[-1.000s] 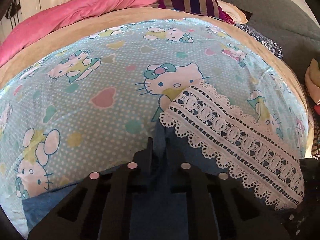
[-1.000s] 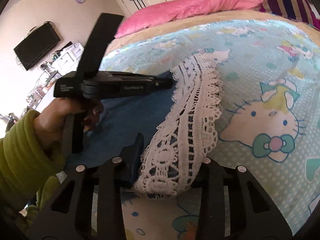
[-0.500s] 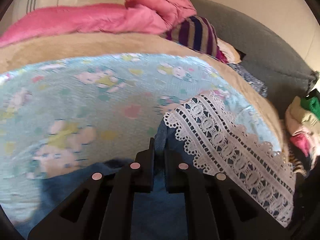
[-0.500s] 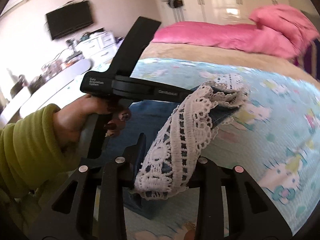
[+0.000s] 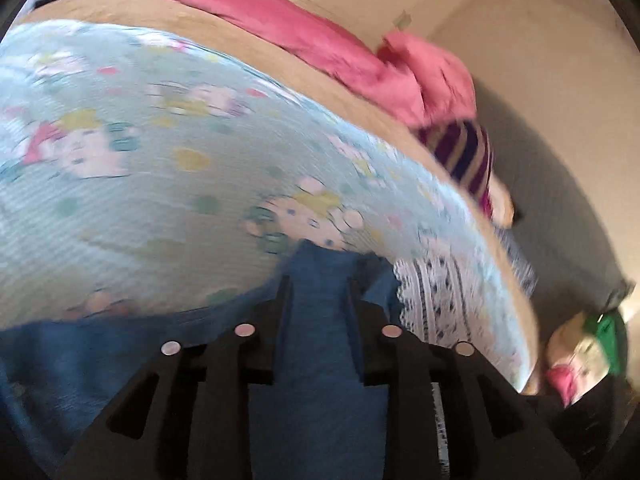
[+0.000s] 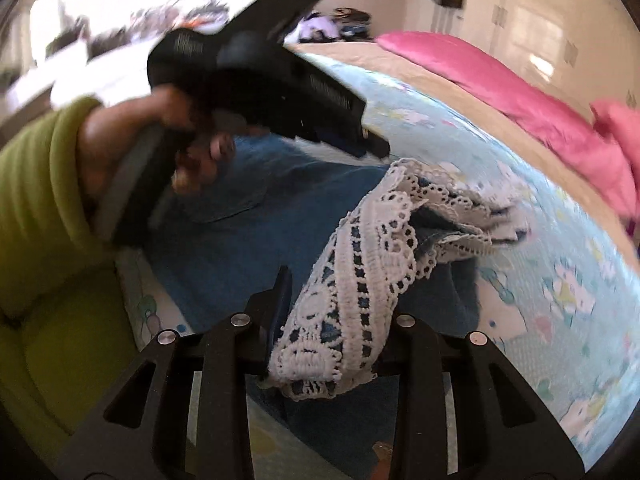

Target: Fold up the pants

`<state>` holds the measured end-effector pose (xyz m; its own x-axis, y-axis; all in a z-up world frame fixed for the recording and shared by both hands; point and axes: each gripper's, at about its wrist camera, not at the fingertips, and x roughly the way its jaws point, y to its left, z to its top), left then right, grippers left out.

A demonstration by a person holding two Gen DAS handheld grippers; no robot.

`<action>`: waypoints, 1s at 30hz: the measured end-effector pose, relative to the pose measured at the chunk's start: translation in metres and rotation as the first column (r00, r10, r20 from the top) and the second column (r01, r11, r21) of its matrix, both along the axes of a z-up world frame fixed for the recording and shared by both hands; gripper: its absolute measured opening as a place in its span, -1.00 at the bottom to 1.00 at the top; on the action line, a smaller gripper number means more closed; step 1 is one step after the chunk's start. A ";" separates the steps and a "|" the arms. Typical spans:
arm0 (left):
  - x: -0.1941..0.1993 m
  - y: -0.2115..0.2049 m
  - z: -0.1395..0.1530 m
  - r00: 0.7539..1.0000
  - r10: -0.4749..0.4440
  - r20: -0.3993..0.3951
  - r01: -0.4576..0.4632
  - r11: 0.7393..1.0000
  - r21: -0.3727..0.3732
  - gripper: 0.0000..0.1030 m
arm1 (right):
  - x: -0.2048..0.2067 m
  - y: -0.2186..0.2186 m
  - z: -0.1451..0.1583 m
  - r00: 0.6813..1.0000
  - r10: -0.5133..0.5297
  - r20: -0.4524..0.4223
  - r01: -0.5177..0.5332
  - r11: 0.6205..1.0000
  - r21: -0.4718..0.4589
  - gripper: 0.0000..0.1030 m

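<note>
pants [image 6: 248, 216] on cartoon-print bed sheet [image 5: 120, 200], both grippers' fingers [image 6: 282, 300] clamped on them

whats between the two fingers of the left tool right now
Blue denim of the pants fills the gap of the left tool, seen in the left wrist view. The lace hem lies just to its right.

The pants [image 6: 248, 216] are matt blue denim-like cloth, trimmed with openwork white lace [image 6: 352, 304]. The sheet [image 5: 140, 208] is thin printed cloth. The quilt [image 6: 500, 80] is pink with a slight sheen. The fingers [image 5: 284, 308] look like matt black plastic, with shiny metal studs [image 5: 245, 330].
</note>
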<state>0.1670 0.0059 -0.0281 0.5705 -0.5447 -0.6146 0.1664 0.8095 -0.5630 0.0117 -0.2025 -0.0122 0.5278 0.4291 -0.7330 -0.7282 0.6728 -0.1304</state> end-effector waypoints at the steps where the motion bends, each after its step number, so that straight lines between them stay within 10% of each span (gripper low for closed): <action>1: -0.004 0.010 -0.001 1.000 0.014 0.005 -0.014 1.000 -0.018 -0.36 | -0.003 0.006 -0.001 1.000 0.017 0.015 -0.017 1.000 -0.023 -0.52; 15: -0.008 0.032 -0.023 0.999 0.011 -0.048 -0.021 0.979 -0.204 0.13 | -0.038 0.041 -0.020 0.984 0.156 0.082 -0.136 0.969 -0.208 -0.43; 30: -0.008 0.040 -0.037 0.994 -0.056 -0.090 0.013 0.910 -0.415 0.33 | -0.012 -0.009 0.030 0.998 0.042 -0.044 -0.040 0.998 0.056 0.11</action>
<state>0.1592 0.0463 -0.0653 0.4957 -0.7803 -0.3813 0.1175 0.4953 -0.8607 -0.0007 -0.2114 0.0179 0.4760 0.4899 -0.7303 -0.7596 0.6476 -0.0606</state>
